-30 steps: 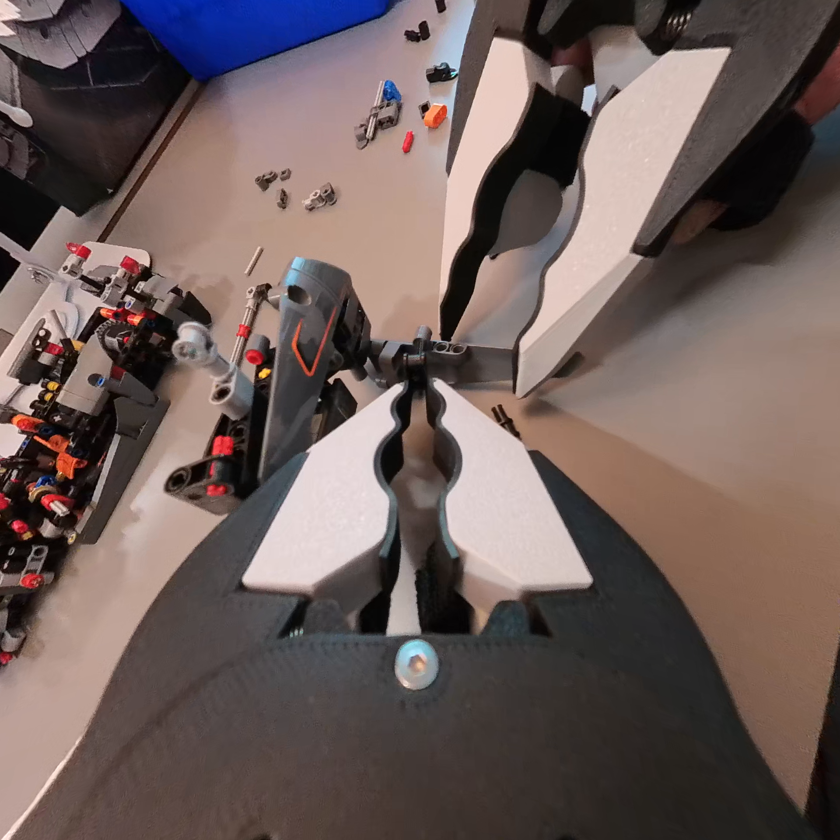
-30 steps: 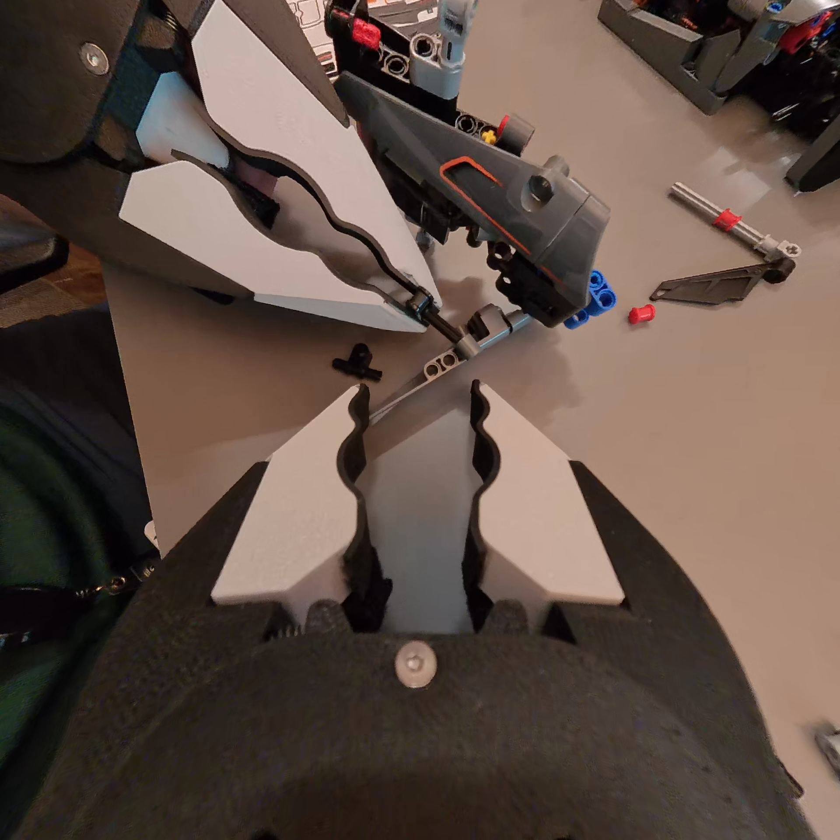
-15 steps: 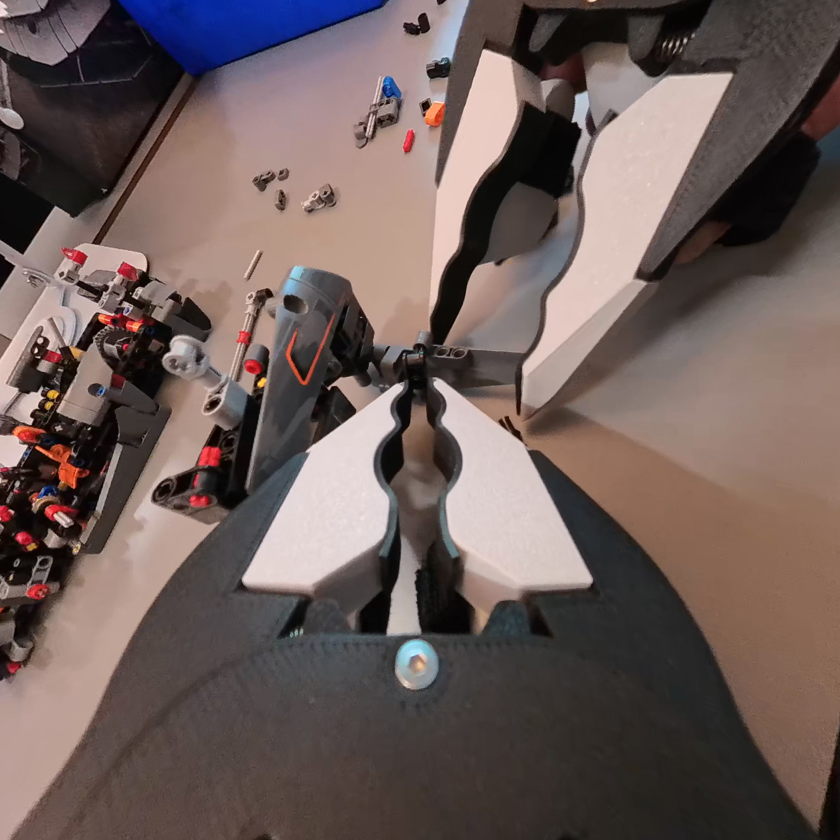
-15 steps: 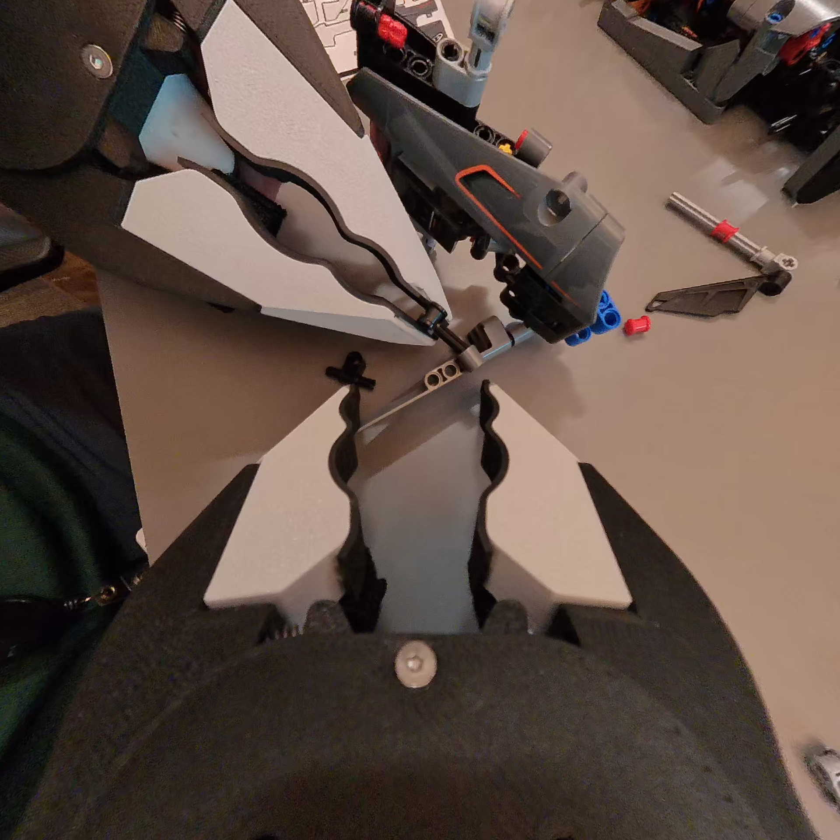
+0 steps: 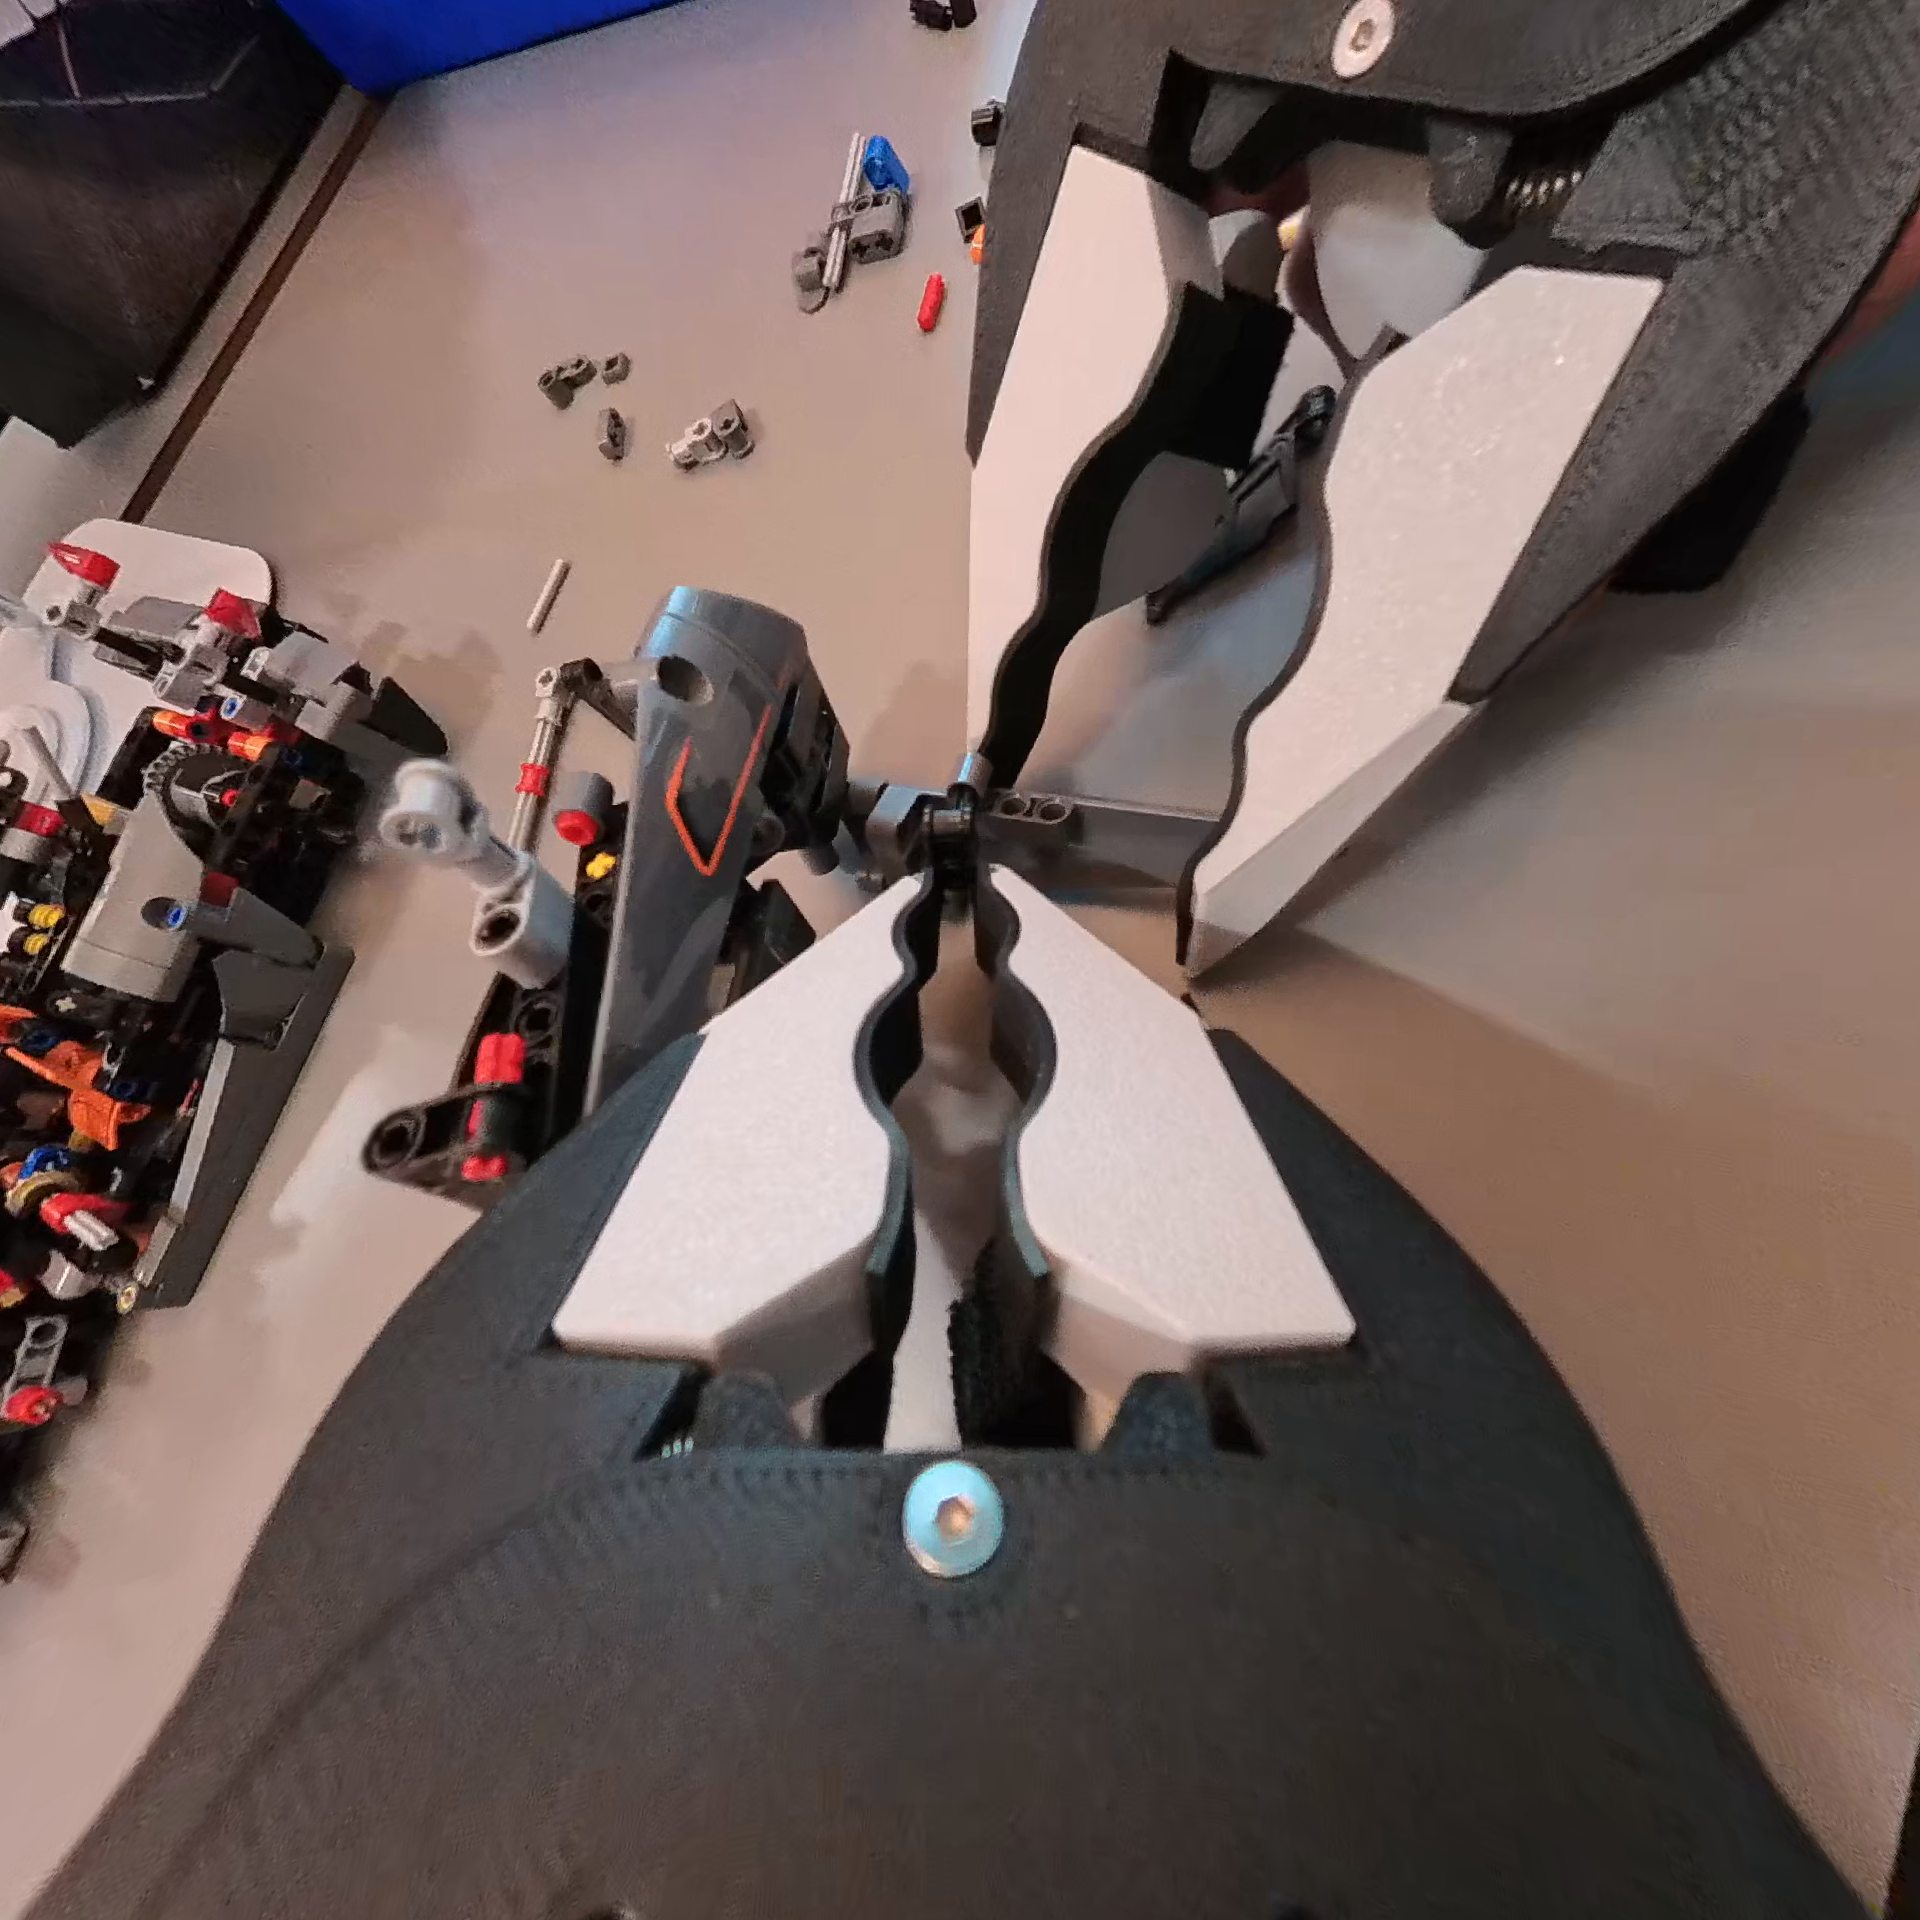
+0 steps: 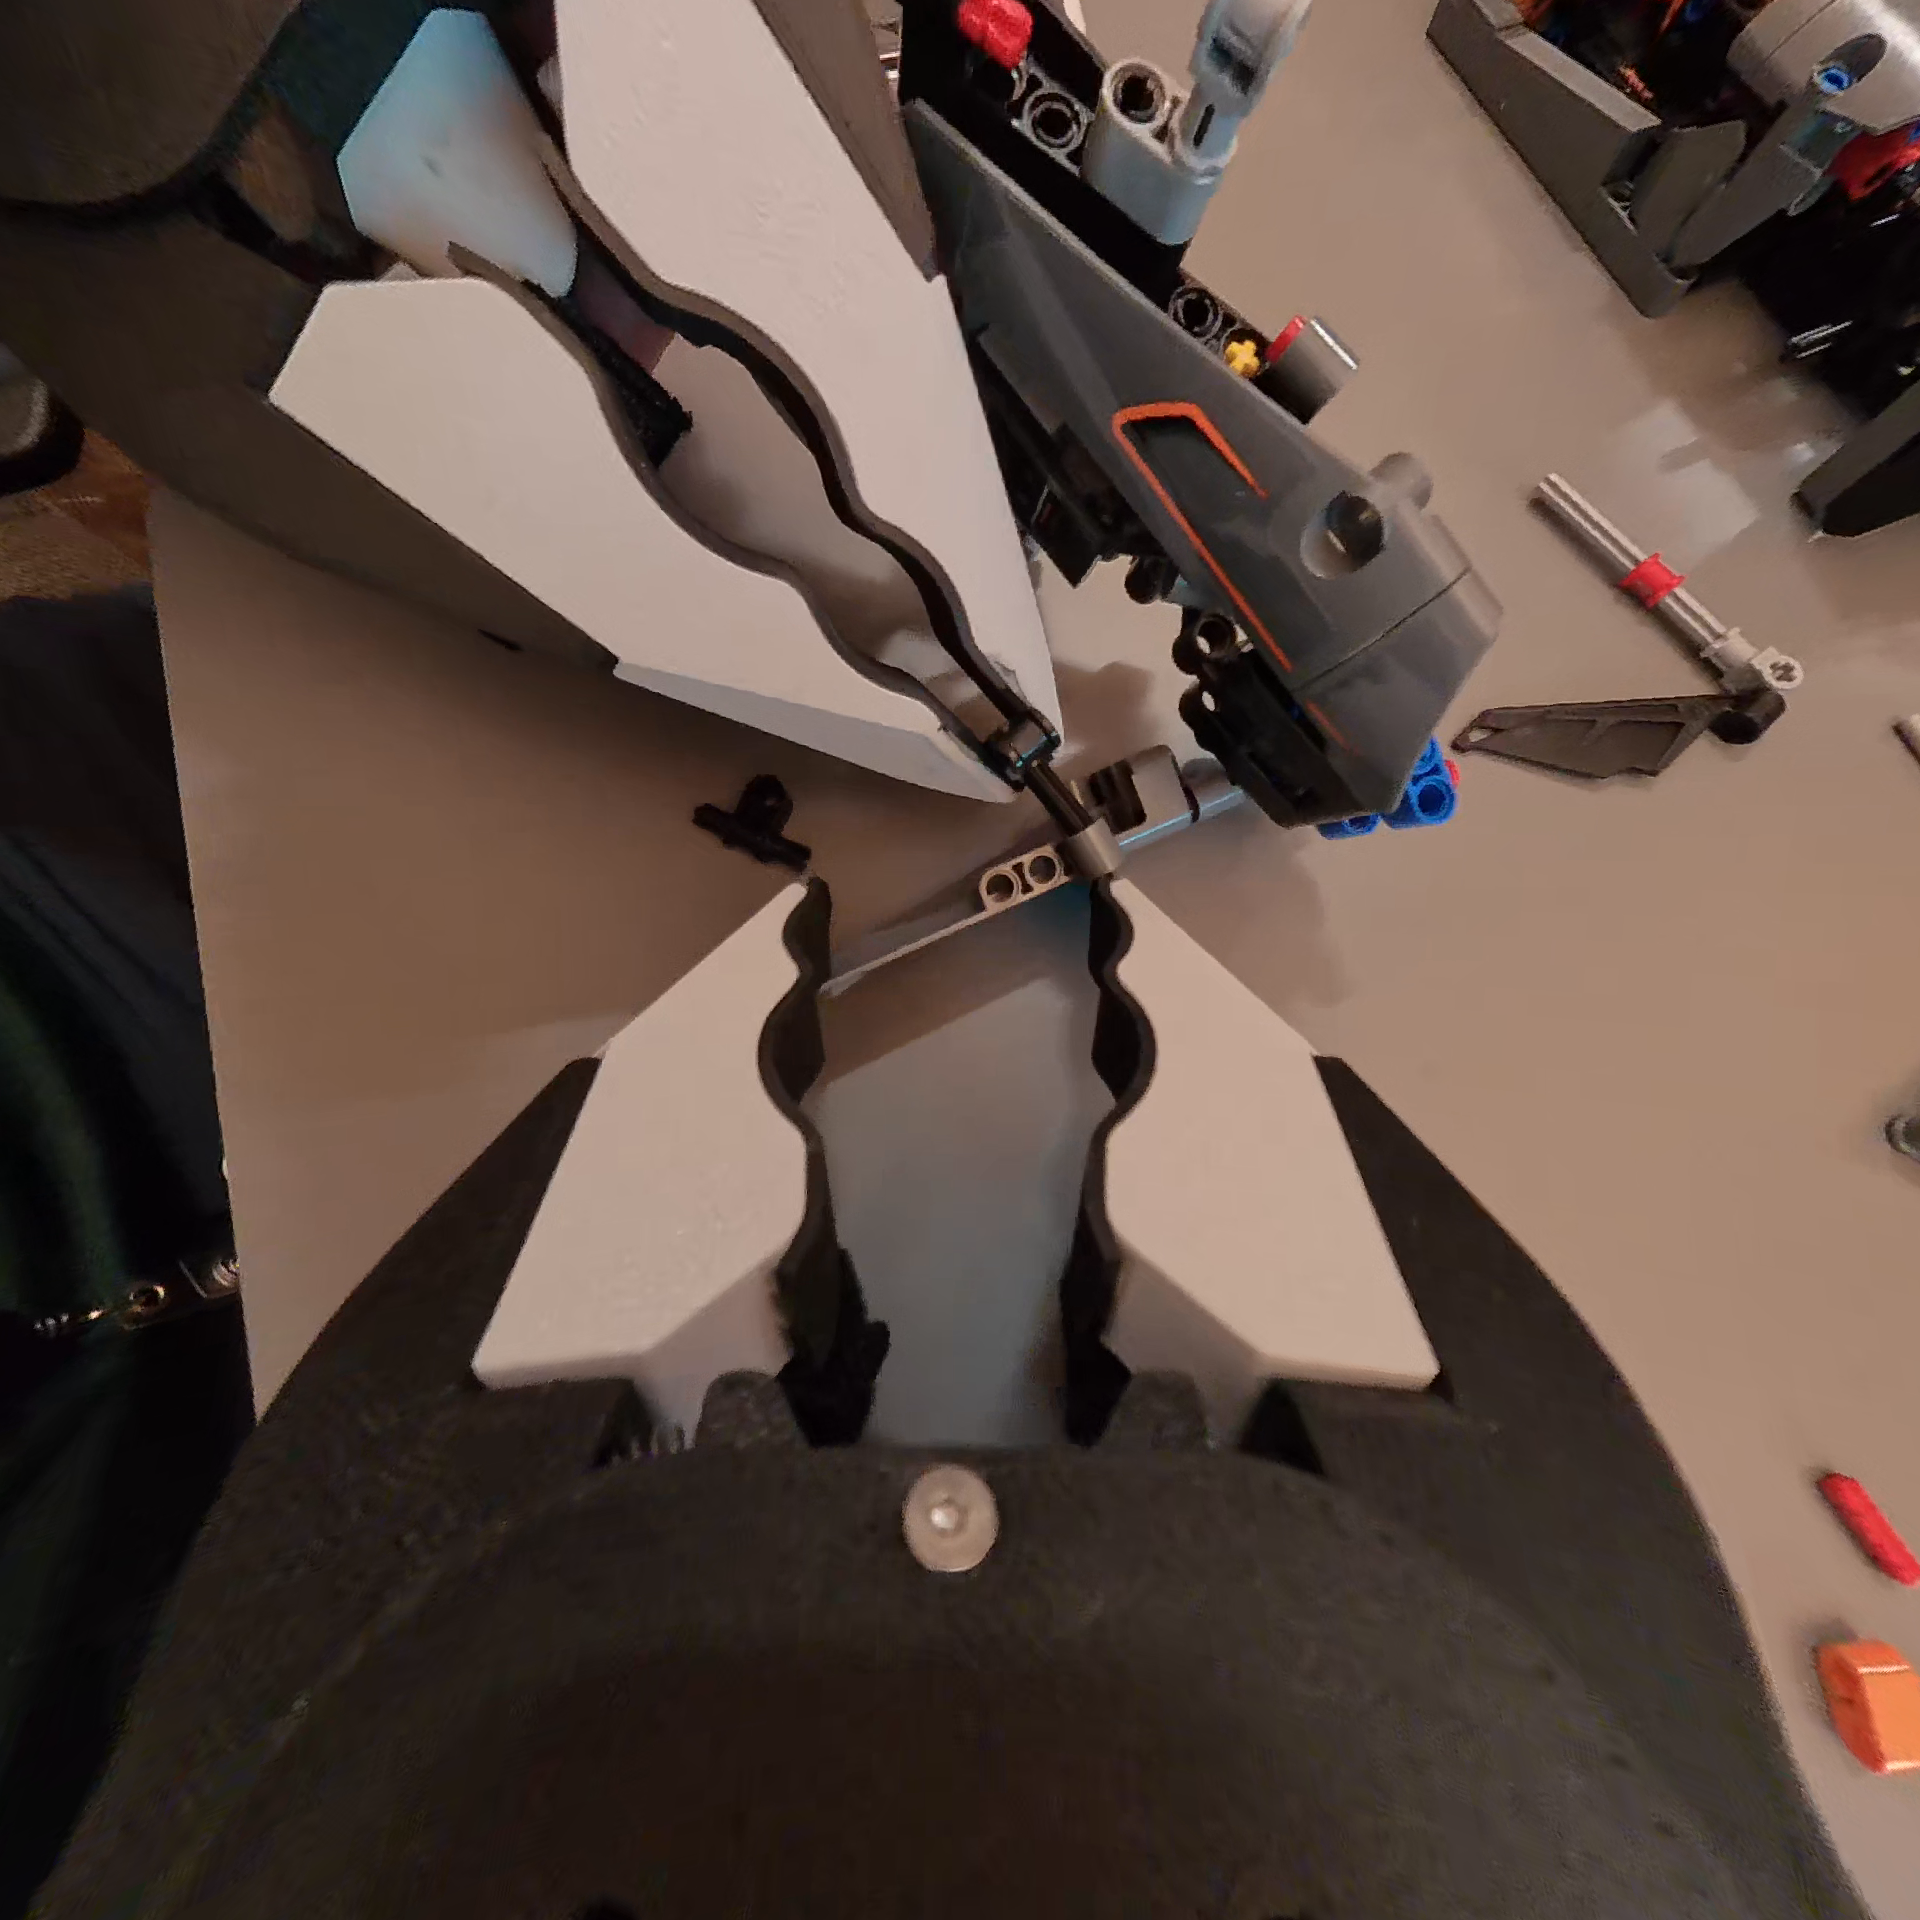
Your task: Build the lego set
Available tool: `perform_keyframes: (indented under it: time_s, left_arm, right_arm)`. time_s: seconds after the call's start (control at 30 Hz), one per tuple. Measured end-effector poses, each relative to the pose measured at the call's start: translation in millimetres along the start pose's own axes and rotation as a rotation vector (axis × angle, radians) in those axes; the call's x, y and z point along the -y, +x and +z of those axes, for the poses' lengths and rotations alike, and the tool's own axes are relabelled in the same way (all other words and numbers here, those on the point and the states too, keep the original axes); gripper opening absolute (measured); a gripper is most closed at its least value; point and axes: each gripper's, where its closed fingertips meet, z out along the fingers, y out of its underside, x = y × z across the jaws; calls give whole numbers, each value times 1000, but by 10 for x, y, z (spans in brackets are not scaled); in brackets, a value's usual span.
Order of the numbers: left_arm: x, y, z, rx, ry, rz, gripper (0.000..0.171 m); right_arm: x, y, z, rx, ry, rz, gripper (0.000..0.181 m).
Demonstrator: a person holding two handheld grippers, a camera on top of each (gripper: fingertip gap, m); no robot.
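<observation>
My left gripper (image 5: 951, 883) is shut on a small black pin (image 5: 951, 826). The pin meets a grey connector (image 5: 894, 816) at the end of a dark grey sub-assembly with an orange line (image 5: 717, 810), which rests on the table. A grey blade panel (image 5: 1101, 826) sticks out from that joint. My right gripper (image 6: 956, 899) is open, and its fingers straddle the blade panel (image 6: 935, 925). In the right wrist view, the left gripper (image 6: 1023, 748) comes in from the top left, pinching the pin (image 6: 1044, 779) beside the sub-assembly (image 6: 1247, 520).
A larger build (image 5: 125, 935) lies at the left. Loose parts lie on the table: a black pin (image 6: 753, 821), blue pins (image 6: 1392, 805), a grey axle with a red bush (image 6: 1652, 582), a dark panel (image 6: 1600, 727), and red (image 6: 1870, 1527) and orange (image 6: 1870, 1714) pieces. A blue bin (image 5: 468, 31) stands at the back. The tips of both grippers are at nearly the same place. From either gripper's tips it is about 20 centimeters to the larger build (image 5: 125, 935).
My right gripper has moved forward, so its open fingers now lie on either side of the blade panel. My left gripper keeps its hold on the pin. The sub-assembly has shifted slightly.
</observation>
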Motion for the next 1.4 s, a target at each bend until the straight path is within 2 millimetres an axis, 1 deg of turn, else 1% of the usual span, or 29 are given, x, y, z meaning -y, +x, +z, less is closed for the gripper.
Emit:
perform_keyframes:
  time_s: [0.2,0.33,0.57,0.63,0.8,0.97,1.1,1.4]
  left_arm:
    - [-6,-15,20,-51,-33,-36,5]
    - [-8,-45,38,-35,-51,-24,5]
    - [5,-66,77,-6,-66,-32,5]
    - [-3,-74,90,2,-74,-23,6]
    - [8,-91,112,6,-95,-18,7]
    - [4,-72,95,-4,-93,-26,7]
    - [24,-44,99,-3,-86,-14,6]
    - [39,-13,123,-3,-88,15,6]
  right_arm:
    - [13,34,-17,20,4,-7,49]
    - [9,62,-8,10,1,-29,49]
    - [3,52,3,24,7,-34,47]
    - [-5,44,5,19,5,-61,45]
    - [-8,44,9,27,7,-46,45]
    - [11,44,-18,43,25,-13,46]
    - [54,93,-48,24,52,14,47]
    - [17,90,-18,7,31,-8,42]
